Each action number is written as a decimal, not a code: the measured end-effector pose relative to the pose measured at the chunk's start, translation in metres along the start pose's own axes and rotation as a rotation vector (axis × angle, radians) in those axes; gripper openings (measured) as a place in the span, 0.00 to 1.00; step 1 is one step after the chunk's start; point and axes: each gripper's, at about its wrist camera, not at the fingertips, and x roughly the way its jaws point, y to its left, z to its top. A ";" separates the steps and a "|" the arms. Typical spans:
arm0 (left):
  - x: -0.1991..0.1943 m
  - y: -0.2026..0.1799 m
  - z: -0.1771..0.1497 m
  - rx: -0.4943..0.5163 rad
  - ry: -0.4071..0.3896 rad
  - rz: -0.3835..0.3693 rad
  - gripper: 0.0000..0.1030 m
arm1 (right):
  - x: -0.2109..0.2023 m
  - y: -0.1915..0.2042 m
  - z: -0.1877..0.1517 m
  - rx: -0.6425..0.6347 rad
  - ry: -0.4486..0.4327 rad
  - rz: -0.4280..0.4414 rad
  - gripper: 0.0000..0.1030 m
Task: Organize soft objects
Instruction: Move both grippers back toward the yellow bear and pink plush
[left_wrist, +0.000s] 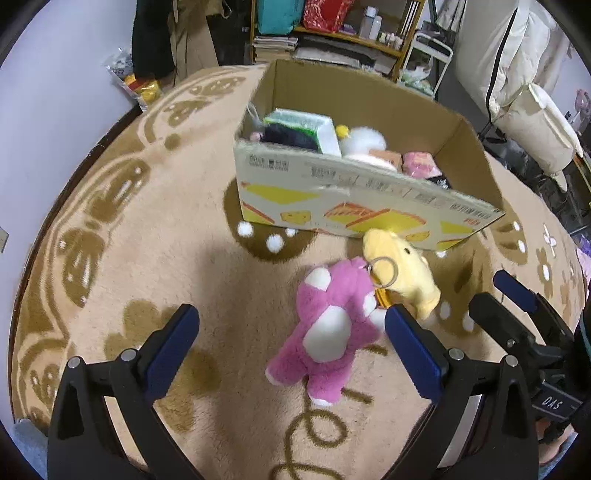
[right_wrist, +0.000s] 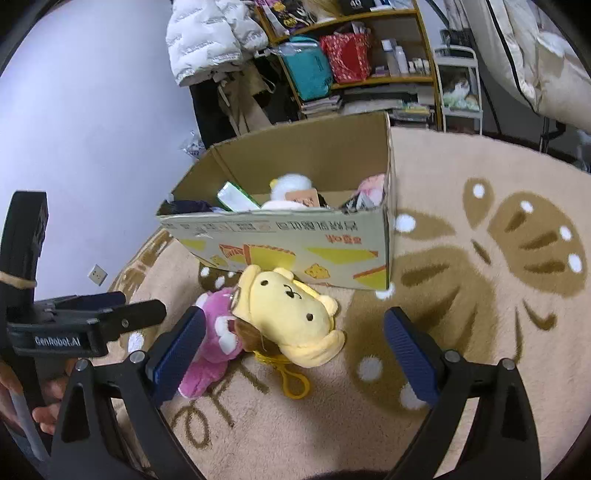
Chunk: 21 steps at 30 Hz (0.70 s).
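Note:
A pink plush toy (left_wrist: 328, 332) lies on the beige rug, touching a yellow plush toy (left_wrist: 402, 269) with a metal key ring. Both lie just in front of an open cardboard box (left_wrist: 354, 206) that holds several soft things. My left gripper (left_wrist: 291, 325) is open above the rug, the pink plush between its fingers. In the right wrist view the yellow plush (right_wrist: 291, 314) lies partly over the pink plush (right_wrist: 218, 343), in front of the box (right_wrist: 295, 243). My right gripper (right_wrist: 295, 332) is open, with the yellow plush between its fingers. A yellow clip (right_wrist: 291, 380) trails from it.
The round beige rug (left_wrist: 166, 236) with brown patterns covers the floor. Shelves (right_wrist: 369, 55) with bags and bottles, hanging coats (right_wrist: 210, 40) and a white cart (right_wrist: 461, 85) stand behind the box. The right gripper also shows at the right edge of the left wrist view (left_wrist: 524, 317).

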 end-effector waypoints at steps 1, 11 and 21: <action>0.004 -0.001 0.000 0.005 0.008 0.004 0.97 | 0.003 -0.001 0.000 0.005 0.006 0.003 0.98; 0.030 -0.002 0.001 0.001 0.051 0.001 0.97 | 0.029 -0.007 0.001 0.025 0.038 0.015 0.98; 0.046 -0.008 -0.005 0.050 0.085 -0.041 0.97 | 0.050 -0.021 0.002 0.070 0.075 0.050 0.98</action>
